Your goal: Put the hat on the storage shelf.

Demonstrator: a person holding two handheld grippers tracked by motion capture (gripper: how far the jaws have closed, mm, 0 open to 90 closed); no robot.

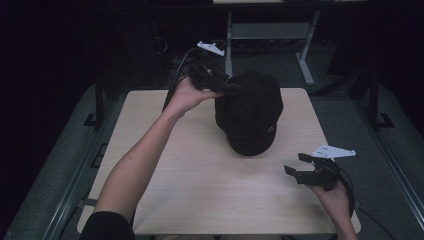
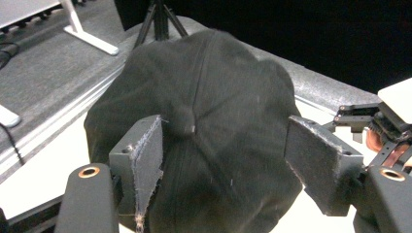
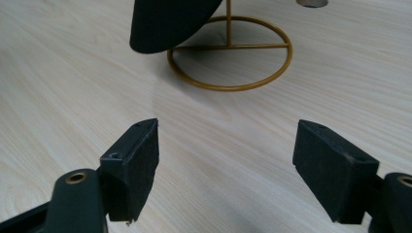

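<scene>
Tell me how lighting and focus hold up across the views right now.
High view: table lit, surroundings nearly black, black cap shows little detail. Left gripper view: cap seams readable, slightly soft. Right gripper view: bright and even, gold stand sharp, soft shadow beneath.

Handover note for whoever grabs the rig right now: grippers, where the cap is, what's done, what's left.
Left gripper: open, jaws straddling the crown of the black cap from the far side; no grip visible.
Right gripper: open, holding nothing, low over the table near its right front corner.
Cap sits on a gold wire stand, brim toward the person; the stand's ring base rests on the table.
Done: the cap is on the stand.
Left: probably close on the crown, then lift or adjust the cap; the right gripper could steady the stand.
</scene>
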